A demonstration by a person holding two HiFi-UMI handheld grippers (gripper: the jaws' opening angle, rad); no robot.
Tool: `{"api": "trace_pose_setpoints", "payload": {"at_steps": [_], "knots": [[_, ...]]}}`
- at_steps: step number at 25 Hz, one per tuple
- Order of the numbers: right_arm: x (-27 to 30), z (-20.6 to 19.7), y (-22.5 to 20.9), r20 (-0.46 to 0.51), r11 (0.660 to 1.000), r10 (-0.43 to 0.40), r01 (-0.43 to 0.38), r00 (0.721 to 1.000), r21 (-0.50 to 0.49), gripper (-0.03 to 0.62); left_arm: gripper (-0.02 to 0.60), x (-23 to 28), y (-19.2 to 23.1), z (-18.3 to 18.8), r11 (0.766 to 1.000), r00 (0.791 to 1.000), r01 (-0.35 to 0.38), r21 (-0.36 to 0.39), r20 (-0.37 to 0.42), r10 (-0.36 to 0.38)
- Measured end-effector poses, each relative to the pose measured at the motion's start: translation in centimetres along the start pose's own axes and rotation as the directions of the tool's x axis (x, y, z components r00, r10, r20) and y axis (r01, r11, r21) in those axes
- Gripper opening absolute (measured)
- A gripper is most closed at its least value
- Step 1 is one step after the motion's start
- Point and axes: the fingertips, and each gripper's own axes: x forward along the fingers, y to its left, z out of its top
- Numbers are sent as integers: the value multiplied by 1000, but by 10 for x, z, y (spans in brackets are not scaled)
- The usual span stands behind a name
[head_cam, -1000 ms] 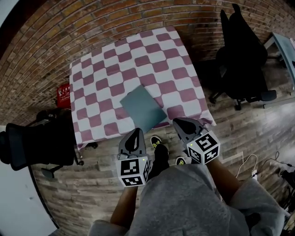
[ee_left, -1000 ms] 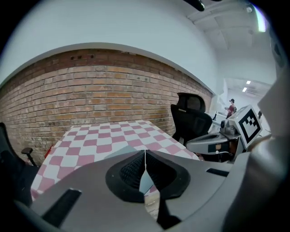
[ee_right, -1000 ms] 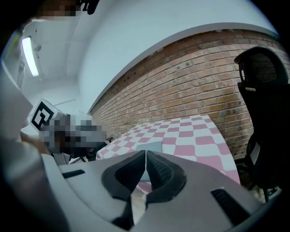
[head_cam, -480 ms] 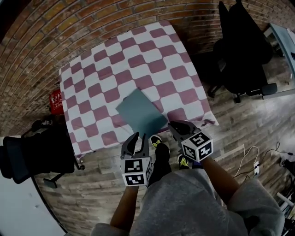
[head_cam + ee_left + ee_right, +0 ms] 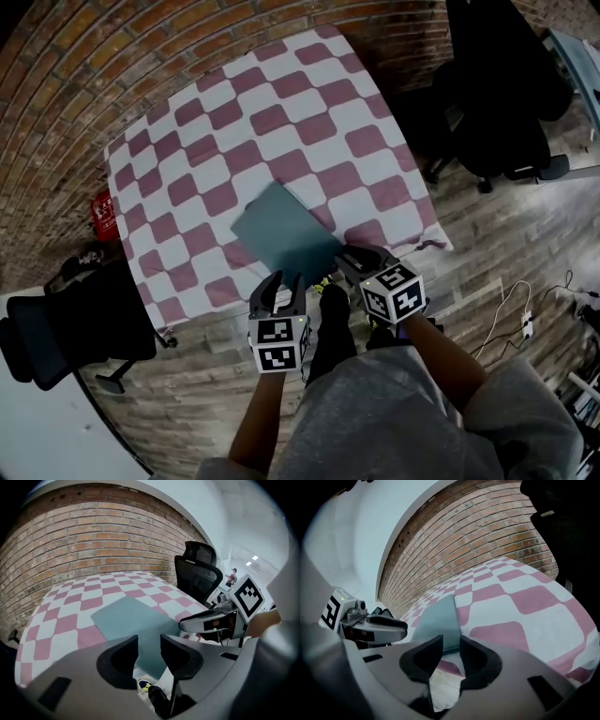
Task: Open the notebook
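Observation:
A closed teal notebook lies askew on the pink-and-white checked tablecloth, its near corner at the table's front edge. My left gripper hovers just short of that corner. Its jaws are opening, with nothing between them. In the left gripper view the notebook shows beyond the left gripper. My right gripper hangs at the notebook's right near side, jaws apart and empty. In the right gripper view the notebook lies straight ahead of the right gripper.
A black office chair stands right of the table and another at the left. A red object sits on the floor by the brick wall. Cables lie on the wood floor. The person's shoes are below the table edge.
Both grippers have come down toward the table's front edge and the notebook's near corner. The left jaws went from shut to apart.

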Motion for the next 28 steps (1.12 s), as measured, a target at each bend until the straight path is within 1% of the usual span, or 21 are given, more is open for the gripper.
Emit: {"api": "trace_pose_setpoints", "payload": {"at_steps": [5,6,11,14,15,19,21,24,25,26,28], "knots": [[0,-2,-6,3,998,-41,41,999,41,120,146,8,3,-8,1000,999,16,13,-40,-16],[1,-3,-8,2,998,-38,38,999,51,121,146,9,3,-9,1000,999,19,15,-44,-18],[2,-2,-3,8,994,44,-44,999,98,120,146,13,4,-11,999,997,45,-4,-54,-45],[-5,2,-1,42,980,116,-122,992,159,120,146,16,1,-13,998,996,64,-12,-59,-65],[-5,1,-2,36,979,120,-125,992,161,120,146,16,0,-14,998,996,68,-13,-60,-68],[2,-8,-6,-19,988,64,-61,998,143,113,146,14,-1,-18,997,995,74,-13,-66,-75],[3,-7,-6,-25,982,66,-60,998,181,112,146,14,-3,-19,997,995,80,-12,-66,-81],[0,-6,-7,-7,964,96,-91,995,250,103,146,13,-4,-19,996,994,86,-11,-64,-86],[0,-6,-8,-7,963,92,-87,996,255,103,146,12,-4,-18,996,994,86,-10,-64,-87],[1,-7,-9,-15,966,80,-74,997,248,79,146,12,-4,-18,996,994,86,-9,-63,-87],[3,-9,-10,-43,972,51,-39,998,230,77,146,12,-3,-19,996,994,88,-9,-63,-89]]}}
